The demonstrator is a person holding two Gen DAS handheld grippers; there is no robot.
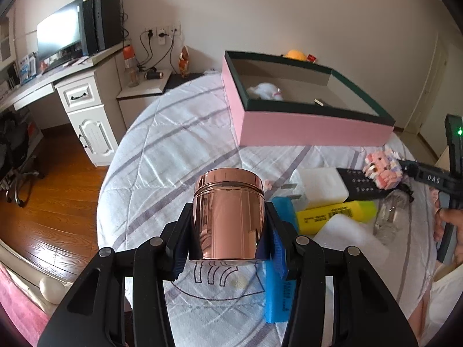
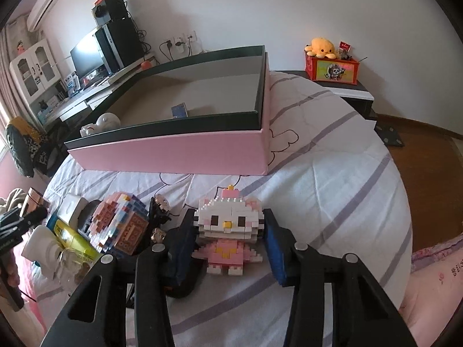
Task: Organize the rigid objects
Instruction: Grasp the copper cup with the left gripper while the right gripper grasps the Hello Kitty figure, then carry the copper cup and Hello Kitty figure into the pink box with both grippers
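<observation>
My left gripper [image 1: 230,231] is shut on a shiny copper tin [image 1: 229,214] and holds it upright above the bed. My right gripper [image 2: 228,231] is shut on a white-and-pink brick kitten figure [image 2: 228,228], just above the quilt. The pink box [image 1: 312,128] with a dark green rim lies open on the bed beyond both grippers; it also shows in the right wrist view [image 2: 173,153]. Inside it are a white toy [image 1: 266,91] and a small blue box [image 2: 179,111]. The right gripper shows at the left view's right edge, by a brick figure [image 1: 382,169].
On the quilt lie a white charger [image 1: 318,185], a yellow highlighter [image 1: 335,212], a blue block [image 1: 277,289], a black remote [image 1: 361,183], a clear glass jar [image 1: 387,217] and a second brick figure [image 2: 121,222]. A desk with a monitor [image 1: 58,37] stands left; wooden floor surrounds the bed.
</observation>
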